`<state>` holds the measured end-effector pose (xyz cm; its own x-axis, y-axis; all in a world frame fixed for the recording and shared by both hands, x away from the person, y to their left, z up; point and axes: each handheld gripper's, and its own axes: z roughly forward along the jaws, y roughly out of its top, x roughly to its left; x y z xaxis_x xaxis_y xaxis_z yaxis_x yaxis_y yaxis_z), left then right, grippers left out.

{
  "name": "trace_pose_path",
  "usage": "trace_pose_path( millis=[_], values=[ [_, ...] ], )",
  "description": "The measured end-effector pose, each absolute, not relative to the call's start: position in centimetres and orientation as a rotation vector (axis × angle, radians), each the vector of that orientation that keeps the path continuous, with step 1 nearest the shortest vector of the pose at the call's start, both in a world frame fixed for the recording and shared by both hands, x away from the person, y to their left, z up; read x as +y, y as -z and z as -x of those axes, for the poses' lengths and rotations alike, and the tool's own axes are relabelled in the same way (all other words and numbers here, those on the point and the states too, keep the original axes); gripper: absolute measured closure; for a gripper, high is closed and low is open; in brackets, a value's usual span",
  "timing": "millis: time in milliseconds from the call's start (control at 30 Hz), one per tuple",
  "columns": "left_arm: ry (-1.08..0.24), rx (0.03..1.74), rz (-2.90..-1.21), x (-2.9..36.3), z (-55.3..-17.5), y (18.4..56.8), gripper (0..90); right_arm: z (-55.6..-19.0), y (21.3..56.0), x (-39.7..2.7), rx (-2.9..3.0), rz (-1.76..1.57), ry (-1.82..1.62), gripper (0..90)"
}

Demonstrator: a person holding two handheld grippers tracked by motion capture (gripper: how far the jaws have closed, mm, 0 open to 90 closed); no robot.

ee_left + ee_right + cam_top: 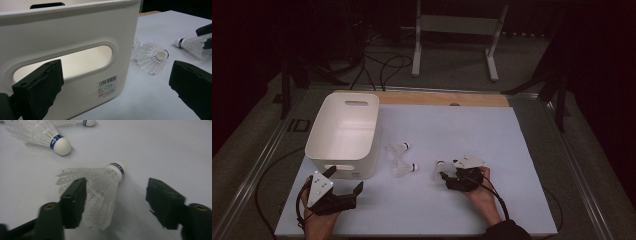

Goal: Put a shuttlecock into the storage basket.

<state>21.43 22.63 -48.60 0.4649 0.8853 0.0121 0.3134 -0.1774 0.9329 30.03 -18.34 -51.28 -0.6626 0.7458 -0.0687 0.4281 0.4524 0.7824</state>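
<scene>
White plastic dominated the left of the table (492,200): the storage bin (343,134) stood open-topped on the pale sheet, its near handle slot facing the left gripper (343,182), which hovered just before that wall with jaws spread wide and nothing between them. Over on the right, the action: the right gripper (446,176) was down at the sheet, jaws part-way in around the nearest shuttlecock (105,192), which lay on its side with its cork pointing away from the hand. In the right gripper view one pad sat against the feather skirt while the other stood clear, so no grip yet — call it the closing stage of a pick. Two more shuttlecocks (398,148) (404,169) lay between that one and the bin, just beside its right wall, waiting their turn. Next move, by my reading: finish the squeeze gently, since that skirt would crush easily, then lift and carry left across the two loose ones and release over the bin's open top.
</scene>
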Motion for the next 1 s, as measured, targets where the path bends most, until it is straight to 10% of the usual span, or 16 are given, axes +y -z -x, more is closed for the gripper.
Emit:
trace_pose_path(
  millis=[1000],
  values=[
    [-0.729, 1.033, -1.724, 22.65, -21.43, 48.58, 0.0, -30.58, 51.59, -18.4, 2.339, -1.001, -1.072, 87.0]
  ],
)
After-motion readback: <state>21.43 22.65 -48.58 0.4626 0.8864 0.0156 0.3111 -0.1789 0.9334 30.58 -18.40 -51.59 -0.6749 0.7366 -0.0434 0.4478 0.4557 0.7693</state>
